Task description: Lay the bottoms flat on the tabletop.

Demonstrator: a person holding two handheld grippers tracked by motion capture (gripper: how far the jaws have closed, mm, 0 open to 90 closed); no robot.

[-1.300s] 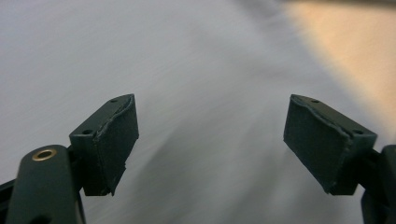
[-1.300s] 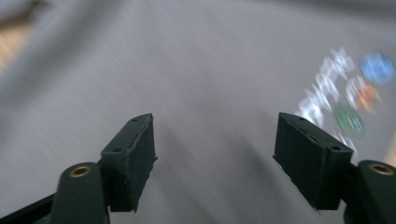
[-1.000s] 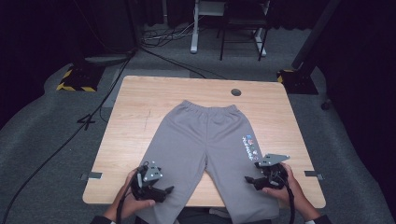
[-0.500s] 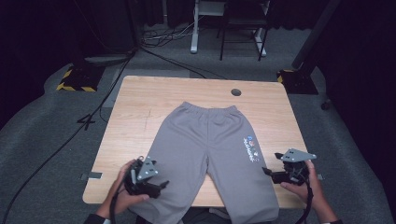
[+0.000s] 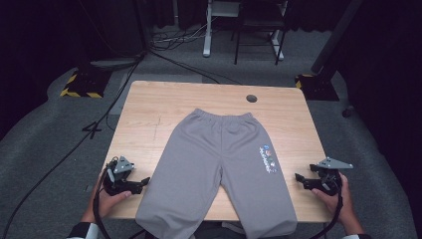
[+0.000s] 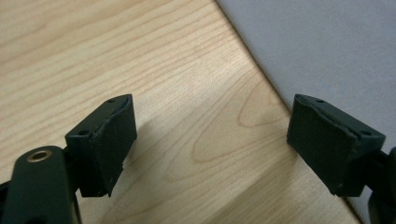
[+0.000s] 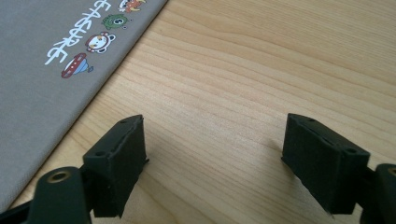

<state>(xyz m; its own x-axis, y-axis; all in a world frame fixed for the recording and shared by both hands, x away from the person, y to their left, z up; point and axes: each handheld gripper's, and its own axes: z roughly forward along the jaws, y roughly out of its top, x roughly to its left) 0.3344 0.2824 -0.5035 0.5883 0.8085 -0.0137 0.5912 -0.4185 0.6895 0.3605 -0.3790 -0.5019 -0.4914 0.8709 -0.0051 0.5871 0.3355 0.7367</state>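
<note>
Step in hand: the shorts [image 5: 219, 169] lie flat on the table [image 5: 164, 104], waistband toward 12 o'clock, leg hems hanging past the near edge; both tongs stand off the cloth, so this looks like a pause between handling moves.
Left gripper [image 5: 144, 182]: at 8 o'clock of the shorts, jaws apart, nothing between them, bare wood under them [image 6: 205, 135].
Right gripper [image 5: 298, 178]: at 4 o'clock, jaws have just been opening, now wide, empty, over wood [image 7: 215, 140].
Next move: probably each reaches inward to a leg's outer edge.
Edges: the near table edge is close below both hands.
Open room: bare wood at 10 and 2 o'clock.
</note>
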